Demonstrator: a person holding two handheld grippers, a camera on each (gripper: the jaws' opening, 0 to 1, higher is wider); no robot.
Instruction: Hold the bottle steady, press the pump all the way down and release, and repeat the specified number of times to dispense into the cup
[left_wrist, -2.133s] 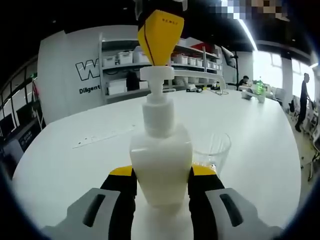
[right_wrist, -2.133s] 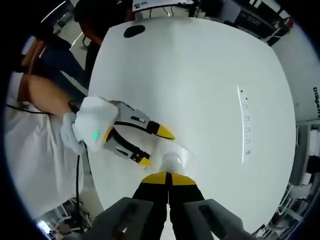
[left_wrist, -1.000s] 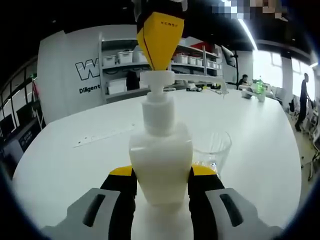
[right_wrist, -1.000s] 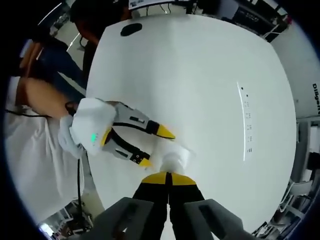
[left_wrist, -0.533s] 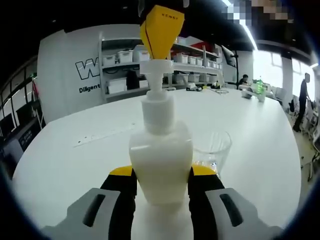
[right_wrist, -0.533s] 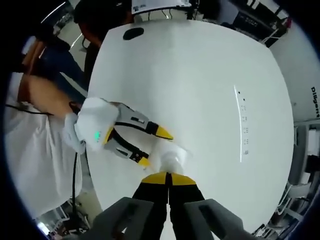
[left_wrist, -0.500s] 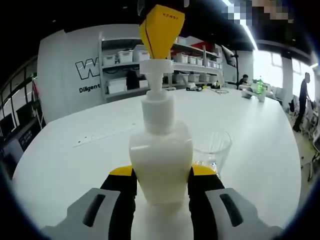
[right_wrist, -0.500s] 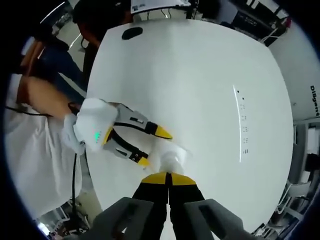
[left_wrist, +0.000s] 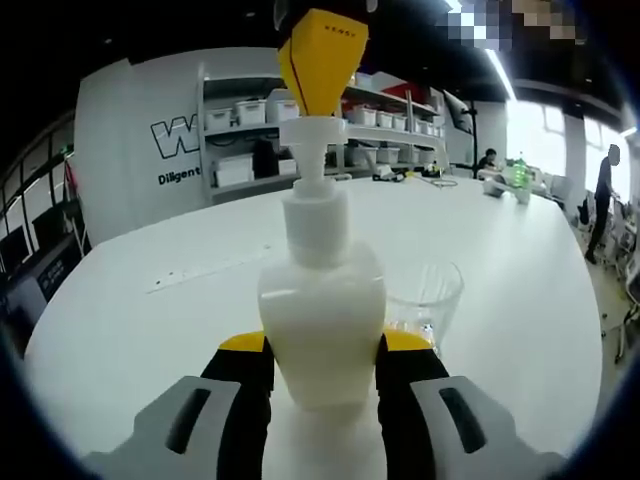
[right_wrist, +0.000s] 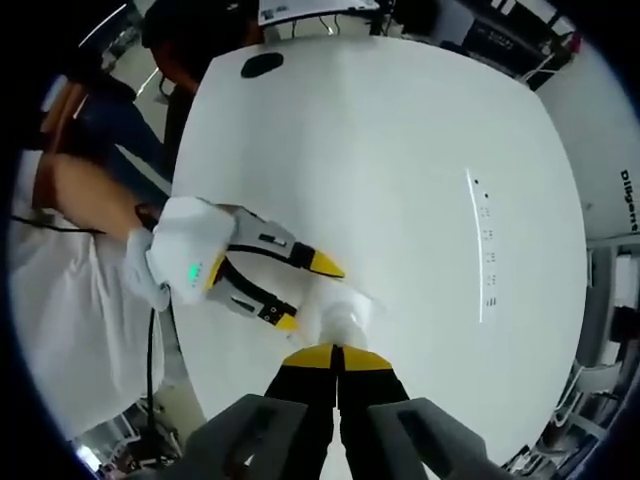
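Room: white round table (left_wrist: 130, 330) in an open office, with shelves of storage boxes (left_wrist: 240, 135) against the far wall and people standing off to one side.
Left gripper: left gripper (left_wrist: 322, 362) sat low, its yellow-tipped jaws clamped on either side of the bottle's base; seen from above, it (right_wrist: 300, 292) came in from the person's side, gripped by a hand (right_wrist: 175, 262).
Bottle: white pump bottle (left_wrist: 322, 330) stood upright on the table between those jaws, square-shouldered, neck and collar rising to the pump.
Right gripper: right gripper (right_wrist: 337, 353) had its jaws pressed together, tips pointing straight down; from the other camera it (left_wrist: 322, 60) hung as a yellow wedge resting on the pump head.
Pump: pump head (left_wrist: 312, 130) looked raised on its stem, so I judged it near the top of its travel rather than pressed home.
Cup: clear cup (left_wrist: 425, 300) stood just beside the bottle, on the spout side; whether anything lay in it I could not tell.
Handling: bottle seemed light, smooth plastic, likely to tip or slide under a downward push, so the low grip on the flat sides looked the right hold.
Pressing: pump would want a square push on the centre of its flat top; off-centre, the narrow tips could slip off.
Cup risk: thin, light and easily knocked.
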